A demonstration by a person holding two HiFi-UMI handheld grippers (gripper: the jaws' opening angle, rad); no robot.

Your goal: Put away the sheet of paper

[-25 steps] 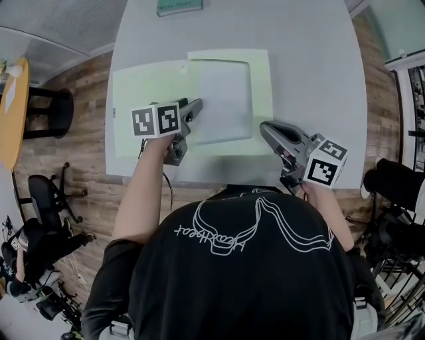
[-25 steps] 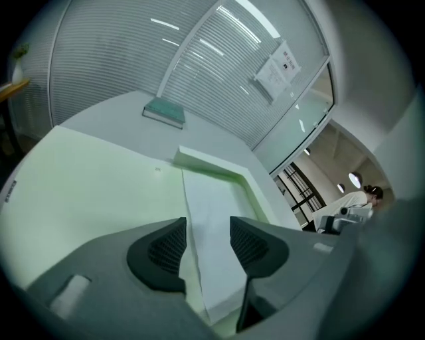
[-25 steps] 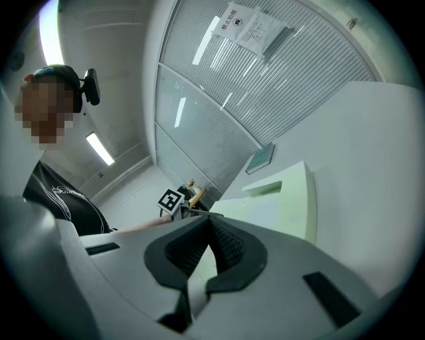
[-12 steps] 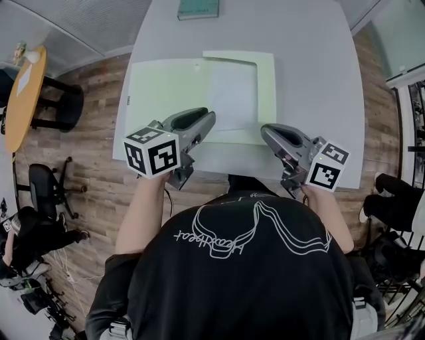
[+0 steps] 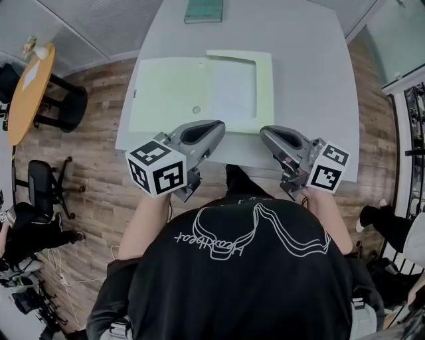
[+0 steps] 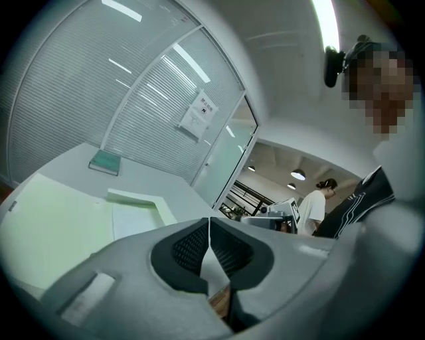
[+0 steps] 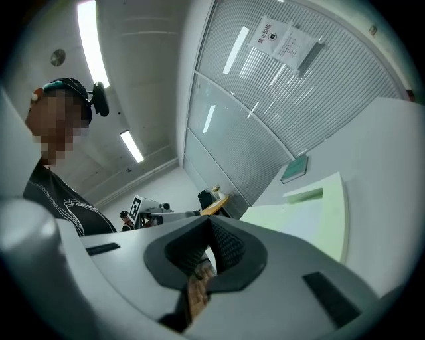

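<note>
Folder [image 5: 166, 89], pale green, is laid open and flat on the grey counter [image 5: 312, 80]; it is taken as the reference for all places.

Sheet of paper [image 5: 230, 89]: white, lying flat inside the folder's right half, framed along its far and right sides by a green pocket border. It is also seen in the left gripper view [image 6: 133, 219]. It is held by neither gripper.

Small round stud [image 5: 196, 109]: noted on the folder's left half, near the middle fold.

Left gripper [image 5: 218, 126]: held at the folder's near edge, towards its middle, tips pointed at the folder. In its own view [image 6: 210, 229] the jaws are seen closed up, the ribbed pads [image 6: 189, 249] meeting along one line, with nothing caught between them.

Right gripper [image 5: 264, 133]: held just off the folder's near right corner. In its own view [image 7: 209, 229] the jaws are likewise seen pressed together and empty.

Teal book [image 5: 204, 10]: lying beyond the folder's far edge, well apart from it, at the counter's far side.

Orange round table [image 5: 23, 86]: stood on the wooden floor, well to the left of the folder.
</note>
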